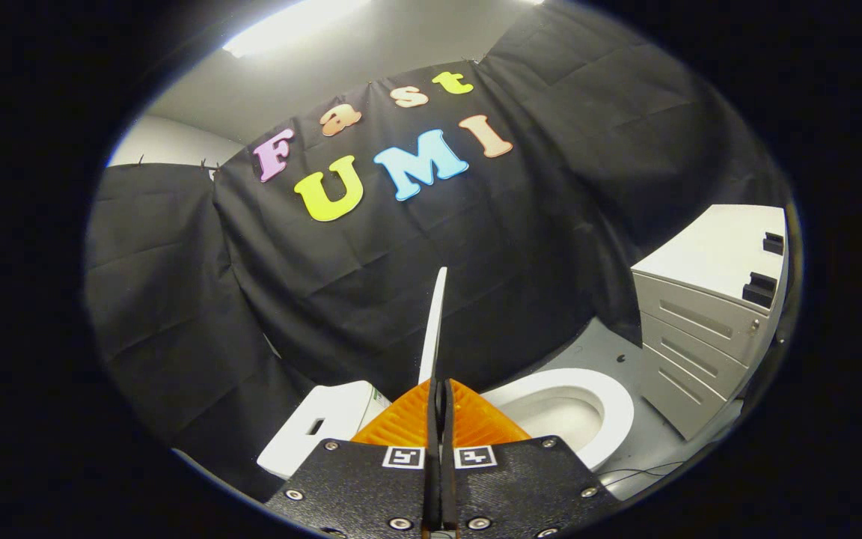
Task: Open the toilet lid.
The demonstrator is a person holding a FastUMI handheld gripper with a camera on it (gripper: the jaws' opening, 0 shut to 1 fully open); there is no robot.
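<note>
Holding the thin white toilet lid (433, 322) by its edge, the claw (438, 400) has its two orange fingers (408, 421) nearly closed, with the lid seeming to run down between them; the contact itself is hard to see. The lid stands almost upright, just ahead of the fingers. To its right the toilet seat (610, 404) and bowl lie uncovered, and the white tank (319, 430) is at the left. I judge the opening almost finished: only leaning the lid back and letting go remains. A white drawer cabinet (708, 322) stands beyond. Small square markers (402, 457) sit on the claw, with no readable brand.
</note>
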